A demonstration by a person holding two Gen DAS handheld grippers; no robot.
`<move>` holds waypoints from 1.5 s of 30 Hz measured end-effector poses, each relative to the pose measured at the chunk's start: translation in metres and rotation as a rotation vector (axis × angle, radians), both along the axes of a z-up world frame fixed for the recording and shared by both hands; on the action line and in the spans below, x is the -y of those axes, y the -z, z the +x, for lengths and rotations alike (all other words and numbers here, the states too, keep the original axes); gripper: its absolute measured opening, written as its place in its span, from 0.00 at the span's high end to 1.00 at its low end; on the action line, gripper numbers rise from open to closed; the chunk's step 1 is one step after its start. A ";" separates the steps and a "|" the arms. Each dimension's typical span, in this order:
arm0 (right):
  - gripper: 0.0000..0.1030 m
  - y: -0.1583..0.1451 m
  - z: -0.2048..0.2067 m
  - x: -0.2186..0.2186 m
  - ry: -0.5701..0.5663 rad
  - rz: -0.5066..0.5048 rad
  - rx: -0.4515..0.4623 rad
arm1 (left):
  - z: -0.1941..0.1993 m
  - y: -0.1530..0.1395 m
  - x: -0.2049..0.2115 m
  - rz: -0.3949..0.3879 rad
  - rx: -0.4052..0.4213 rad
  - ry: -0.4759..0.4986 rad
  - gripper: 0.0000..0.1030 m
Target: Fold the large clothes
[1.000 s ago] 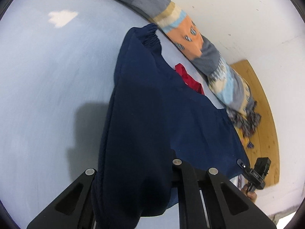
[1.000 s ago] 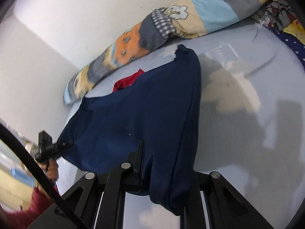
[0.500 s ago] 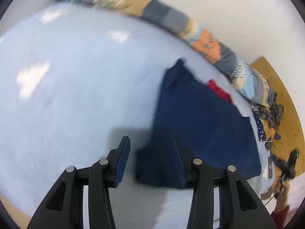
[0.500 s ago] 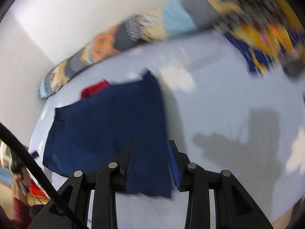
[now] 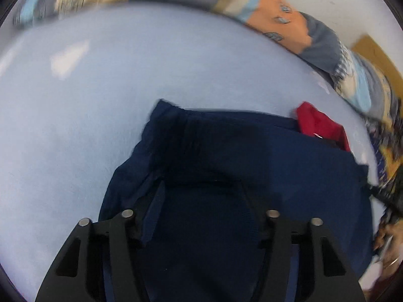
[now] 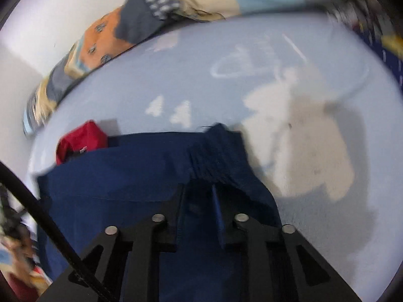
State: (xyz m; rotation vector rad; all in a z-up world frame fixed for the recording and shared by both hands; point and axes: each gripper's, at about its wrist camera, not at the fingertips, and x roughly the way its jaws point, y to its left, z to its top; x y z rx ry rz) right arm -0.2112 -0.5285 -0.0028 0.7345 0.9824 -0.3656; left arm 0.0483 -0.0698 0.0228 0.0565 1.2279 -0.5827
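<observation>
A navy garment (image 5: 264,156) lies spread on the light blue bed sheet (image 5: 88,125), ribbed cuff at its far corner. My left gripper (image 5: 201,196) hangs close over the near part of it. Its jaws are opening and stand wide, with cloth under the gap and neither pad pressing. In the right wrist view the same navy garment (image 6: 131,171) fills the lower half. My right gripper (image 6: 197,201) has its jaws closing, narrow, with a fold of the navy cloth caught between the pads. The near hem is hidden under both grippers.
A red cloth (image 5: 320,125) (image 6: 80,138) sticks out from under the garment's far edge. A patchwork quilt roll (image 5: 277,15) (image 6: 156,17) lines the wall side of the bed. A person's hand (image 5: 385,231) shows at the bed's edge, and a black cable (image 6: 50,226) crosses the lower left.
Both grippers let go of the lifted garment, which dropped flat onto the bed. They pulled back, then came down close over it. The left widened; the right opened, then narrowed on cloth.
</observation>
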 end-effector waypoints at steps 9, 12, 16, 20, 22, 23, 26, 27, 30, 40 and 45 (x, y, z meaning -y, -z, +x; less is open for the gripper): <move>0.44 -0.065 -0.047 -0.094 -0.139 -0.125 0.007 | -0.091 -0.058 -0.029 -0.077 0.068 0.047 0.29; 0.44 -0.056 -0.072 -0.133 -0.169 -0.134 -0.049 | -0.127 -0.042 -0.045 -0.017 0.047 0.040 0.29; 0.44 -0.022 -0.098 -0.152 -0.202 -0.144 -0.152 | -0.144 0.000 -0.038 0.110 0.014 0.052 0.29; 0.44 -0.031 -0.107 -0.157 -0.211 -0.153 -0.143 | -0.163 -0.018 -0.031 0.122 0.068 0.029 0.29; 0.44 -0.047 -0.115 -0.162 -0.214 -0.104 -0.065 | -0.177 -0.035 -0.041 0.030 0.033 -0.008 0.29; 0.44 -0.053 -0.118 -0.168 -0.227 -0.102 -0.043 | -0.183 -0.040 -0.046 0.008 0.039 -0.021 0.29; 0.40 -0.047 -0.124 -0.186 -0.234 -0.078 -0.049 | -0.197 -0.031 -0.058 0.061 0.028 -0.064 0.29; 0.39 -0.036 -0.123 -0.189 -0.238 -0.043 -0.071 | -0.193 -0.021 -0.058 0.101 0.006 -0.073 0.29; 0.38 -0.016 -0.117 -0.194 -0.250 -0.044 -0.131 | -0.184 0.003 -0.062 0.155 -0.075 -0.066 0.29; 0.37 -0.045 -0.084 -0.248 -0.402 -0.017 0.001 | -0.165 -0.005 -0.072 0.175 0.008 -0.162 0.28; 0.36 -0.026 -0.080 -0.253 -0.447 0.016 -0.055 | -0.166 -0.001 -0.058 0.214 0.037 -0.164 0.28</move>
